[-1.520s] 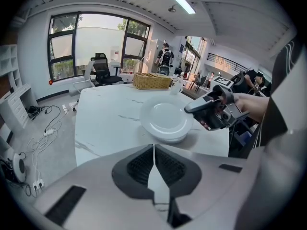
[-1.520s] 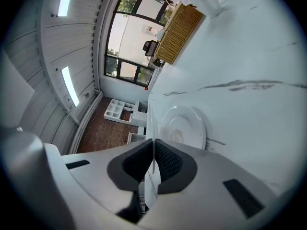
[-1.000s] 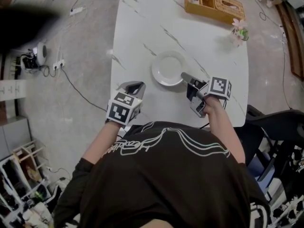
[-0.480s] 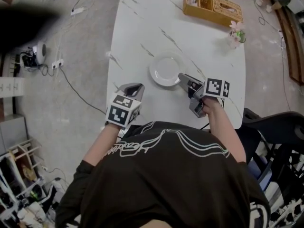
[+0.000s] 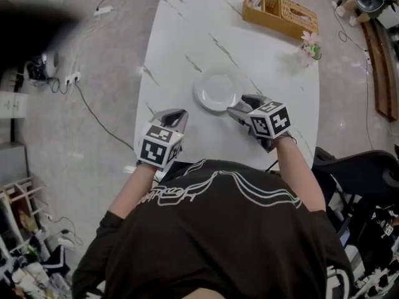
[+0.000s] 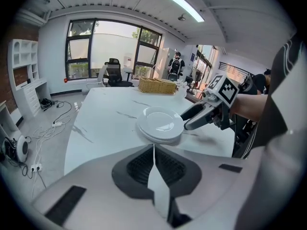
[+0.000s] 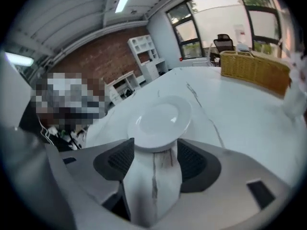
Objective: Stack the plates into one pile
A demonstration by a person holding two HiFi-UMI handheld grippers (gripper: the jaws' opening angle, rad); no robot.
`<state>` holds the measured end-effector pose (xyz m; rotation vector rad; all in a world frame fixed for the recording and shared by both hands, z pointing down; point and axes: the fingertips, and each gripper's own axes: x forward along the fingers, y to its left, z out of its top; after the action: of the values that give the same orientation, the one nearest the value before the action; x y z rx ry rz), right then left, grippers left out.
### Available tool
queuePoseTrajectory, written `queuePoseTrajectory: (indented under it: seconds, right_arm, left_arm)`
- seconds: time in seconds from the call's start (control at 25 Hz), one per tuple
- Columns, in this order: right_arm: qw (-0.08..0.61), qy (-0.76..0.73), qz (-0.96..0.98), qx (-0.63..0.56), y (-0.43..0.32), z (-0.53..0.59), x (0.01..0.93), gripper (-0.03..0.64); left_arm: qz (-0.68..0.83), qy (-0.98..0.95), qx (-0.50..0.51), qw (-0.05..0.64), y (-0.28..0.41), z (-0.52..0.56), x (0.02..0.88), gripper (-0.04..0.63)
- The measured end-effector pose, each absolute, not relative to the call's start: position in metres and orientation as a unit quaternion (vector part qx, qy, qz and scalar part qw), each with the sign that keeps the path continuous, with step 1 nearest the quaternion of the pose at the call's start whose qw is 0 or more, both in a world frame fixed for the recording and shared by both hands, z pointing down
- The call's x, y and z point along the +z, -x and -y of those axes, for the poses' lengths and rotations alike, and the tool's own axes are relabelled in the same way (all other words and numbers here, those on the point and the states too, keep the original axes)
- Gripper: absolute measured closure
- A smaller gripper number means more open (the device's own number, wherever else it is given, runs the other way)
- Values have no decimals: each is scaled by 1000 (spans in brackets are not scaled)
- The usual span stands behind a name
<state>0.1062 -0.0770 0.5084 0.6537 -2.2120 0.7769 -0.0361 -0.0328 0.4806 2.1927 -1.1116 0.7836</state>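
Bearing black-and-white square markers (image 5: 155, 151), left gripper (image 5: 177, 113) sits near seemingly stacked plates (image 5: 215, 91).

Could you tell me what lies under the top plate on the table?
Under the top plate, the rim of another white plate shows, with the pile resting on the marble table. How many plates the pile holds, and their centres, are covered by the top one.

The person wears a black short-sleeved shirt (image 5: 218, 248) with a white line print. The left gripper (image 5: 174, 113) and right gripper (image 5: 242, 104) are grey, with white cubes (image 5: 160, 147) bearing black markers.
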Motion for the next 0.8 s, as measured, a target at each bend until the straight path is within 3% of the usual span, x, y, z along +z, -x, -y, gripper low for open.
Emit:
queuePoseTrajectory:
  seconds: [0.44, 0.64, 0.8]
  right_arm:
    - [513, -191, 820, 164, -107, 60, 523, 337]
    - [488, -226, 824, 177, -104, 61, 494, 339]
    - [405, -265, 857, 178, -88, 47, 440, 341]
  left_arm:
    - [421, -818, 295, 259, 49, 24, 470, 565]
    - [411, -830, 280, 253, 52, 21, 450, 565]
    - [391, -847, 268, 240, 51, 8, 423, 565]
